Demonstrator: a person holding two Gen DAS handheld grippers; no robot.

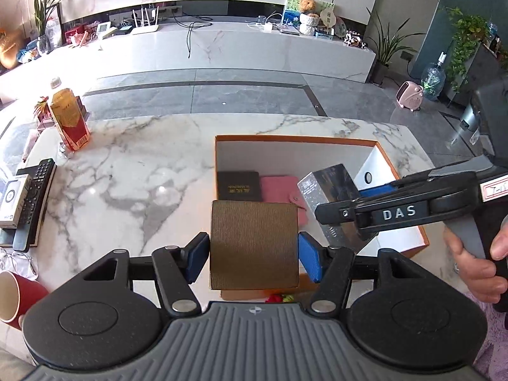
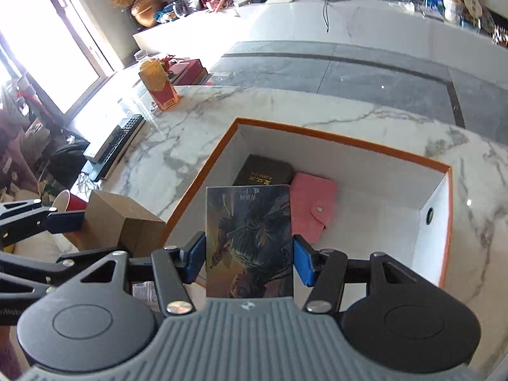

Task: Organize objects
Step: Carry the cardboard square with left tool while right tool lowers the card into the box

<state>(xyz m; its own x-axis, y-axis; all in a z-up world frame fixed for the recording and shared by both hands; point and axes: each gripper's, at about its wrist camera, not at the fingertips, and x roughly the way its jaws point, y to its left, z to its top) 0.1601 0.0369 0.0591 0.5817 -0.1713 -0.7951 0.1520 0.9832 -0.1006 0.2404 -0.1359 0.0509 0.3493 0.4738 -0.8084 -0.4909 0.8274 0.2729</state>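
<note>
My left gripper (image 1: 254, 255) is shut on a brown textured box (image 1: 254, 244) and holds it over the near edge of the orange-rimmed white box (image 1: 295, 139). My right gripper (image 2: 249, 260) is shut on a dark illustrated book (image 2: 249, 241) and holds it above the same white box (image 2: 349, 141). The book also shows in the left wrist view (image 1: 330, 187), with the right gripper (image 1: 365, 204) reaching in from the right. A black book (image 2: 263, 171) and a pink wallet (image 2: 312, 211) lie on the box floor. The brown box also shows in the right wrist view (image 2: 127, 225).
On the marble table (image 1: 133, 165) stand a red and yellow carton (image 1: 68, 117), a remote control (image 1: 35, 187) on a dark book, a white device box (image 1: 12, 200) and a red cup (image 1: 16, 298). The floor lies beyond the far table edge.
</note>
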